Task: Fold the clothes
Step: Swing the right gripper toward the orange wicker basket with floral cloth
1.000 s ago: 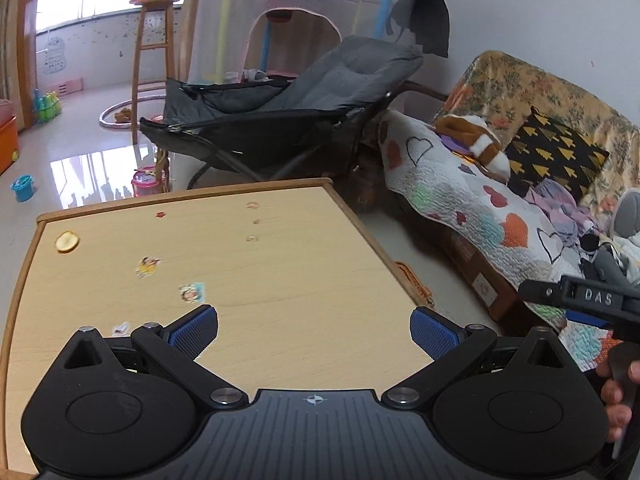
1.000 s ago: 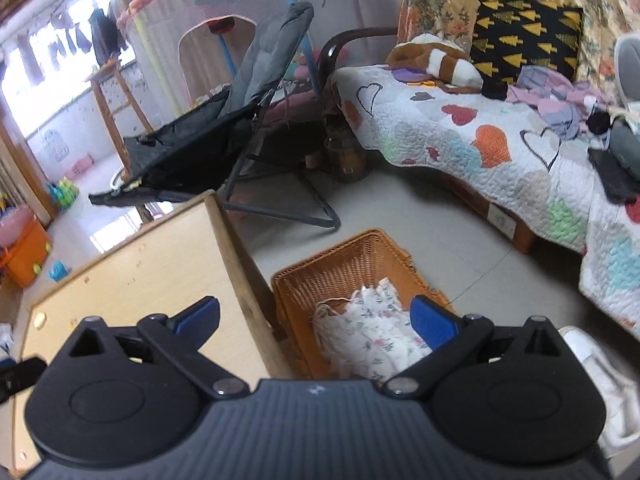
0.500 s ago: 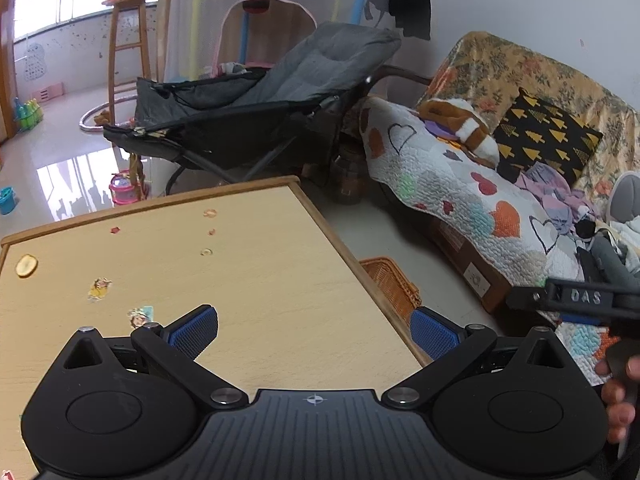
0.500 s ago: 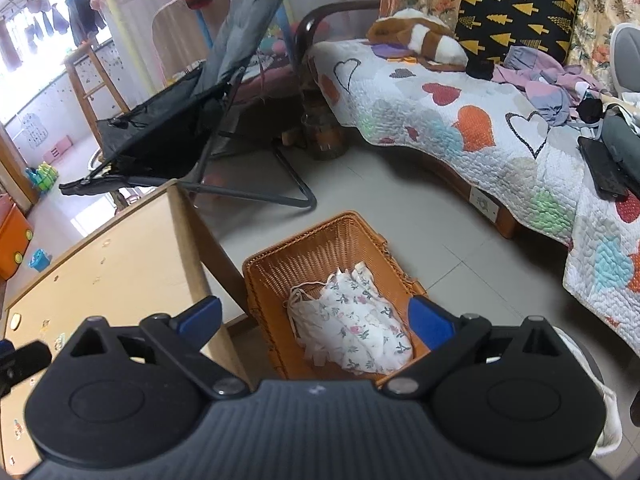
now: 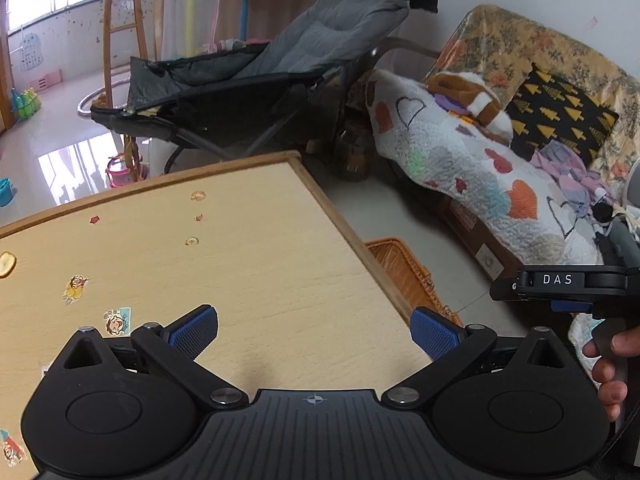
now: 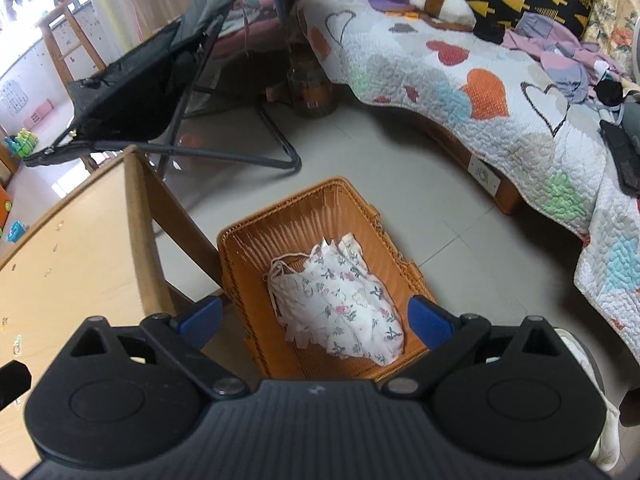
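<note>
Left wrist view: the left gripper [image 5: 314, 330] hangs above a pale wooden table [image 5: 240, 264], its blue-padded fingers spread wide with nothing between them. To its right, past the table edge, a corner of an orange wicker basket [image 5: 404, 268] shows on the floor, and a hand [image 5: 610, 368] grips the other tool's handle. Right wrist view: the right gripper [image 6: 314, 318] is spread wide and empty, directly over the basket [image 6: 280, 232]. Just ahead of its fingertips, inside the basket, lies a crumpled white floral garment [image 6: 340, 304]; its long axis runs diagonally, from far-left to near-right, thin straps at the far end.
</note>
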`<state>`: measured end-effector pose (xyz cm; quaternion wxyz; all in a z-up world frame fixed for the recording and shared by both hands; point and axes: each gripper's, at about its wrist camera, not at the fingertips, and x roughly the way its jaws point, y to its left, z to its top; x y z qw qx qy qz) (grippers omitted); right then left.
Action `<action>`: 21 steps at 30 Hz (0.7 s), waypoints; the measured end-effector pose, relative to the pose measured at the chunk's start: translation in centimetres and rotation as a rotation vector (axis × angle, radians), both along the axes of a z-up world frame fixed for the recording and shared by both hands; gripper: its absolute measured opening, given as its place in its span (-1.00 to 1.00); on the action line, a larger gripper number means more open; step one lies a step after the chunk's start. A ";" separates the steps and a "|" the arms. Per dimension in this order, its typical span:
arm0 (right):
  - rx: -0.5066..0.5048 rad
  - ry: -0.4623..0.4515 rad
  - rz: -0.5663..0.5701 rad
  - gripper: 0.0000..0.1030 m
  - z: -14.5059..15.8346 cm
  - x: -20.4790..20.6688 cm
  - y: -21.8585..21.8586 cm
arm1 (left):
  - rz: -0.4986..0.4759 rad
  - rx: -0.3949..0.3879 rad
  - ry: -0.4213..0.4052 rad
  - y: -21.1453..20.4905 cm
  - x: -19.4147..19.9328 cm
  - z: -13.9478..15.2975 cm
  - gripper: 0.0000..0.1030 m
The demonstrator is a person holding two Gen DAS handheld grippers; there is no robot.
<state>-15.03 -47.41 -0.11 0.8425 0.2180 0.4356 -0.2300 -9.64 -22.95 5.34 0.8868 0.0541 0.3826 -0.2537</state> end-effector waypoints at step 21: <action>-0.072 0.223 0.198 0.91 -10.1 8.6 -2.2 | -0.024 0.054 0.045 -2.3 4.9 -3.5 1.00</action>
